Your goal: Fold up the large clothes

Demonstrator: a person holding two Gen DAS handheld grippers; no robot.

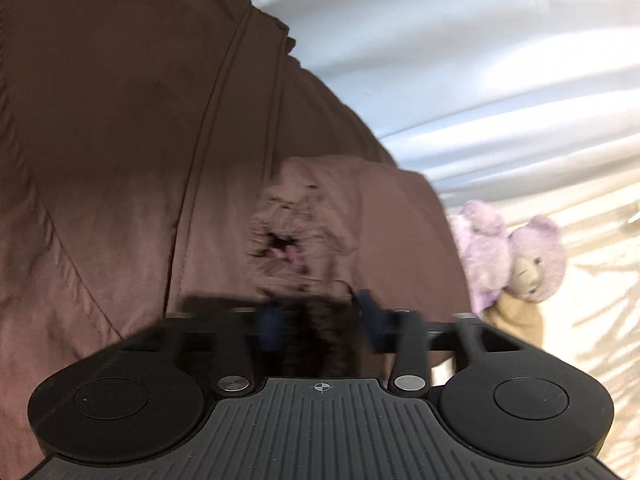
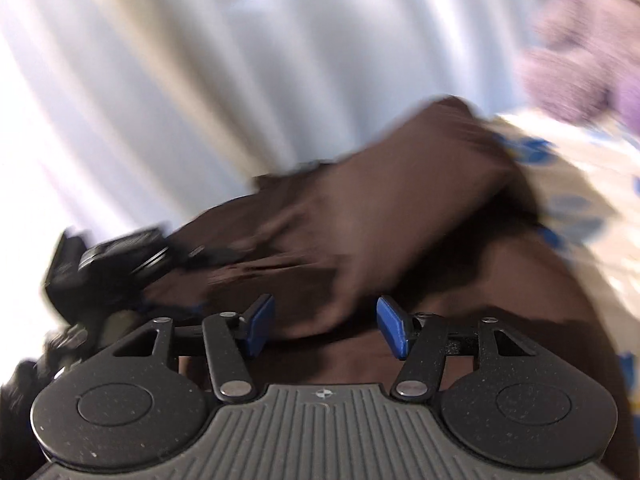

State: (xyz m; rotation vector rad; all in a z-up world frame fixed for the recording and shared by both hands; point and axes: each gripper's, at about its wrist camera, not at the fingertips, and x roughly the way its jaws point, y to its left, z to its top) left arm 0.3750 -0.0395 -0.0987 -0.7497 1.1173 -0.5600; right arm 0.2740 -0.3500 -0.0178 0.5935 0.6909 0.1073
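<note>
We count one brown garment (image 1: 140, 140), one purple teddy bear (image 1: 532, 256), one patterned bedsheet (image 2: 592, 184), one pale curtain (image 1: 480, 60), and two grippers: left (image 1: 320, 316), right (image 2: 326, 328).

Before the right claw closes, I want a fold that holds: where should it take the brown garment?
Probably the raised flap of the brown garment straight ahead of the open right claw. Come in forward and low, so both fingers straddle that edge; it stands free of the flat cloth beneath, while the left claw seems to hold bunched cloth.
</note>
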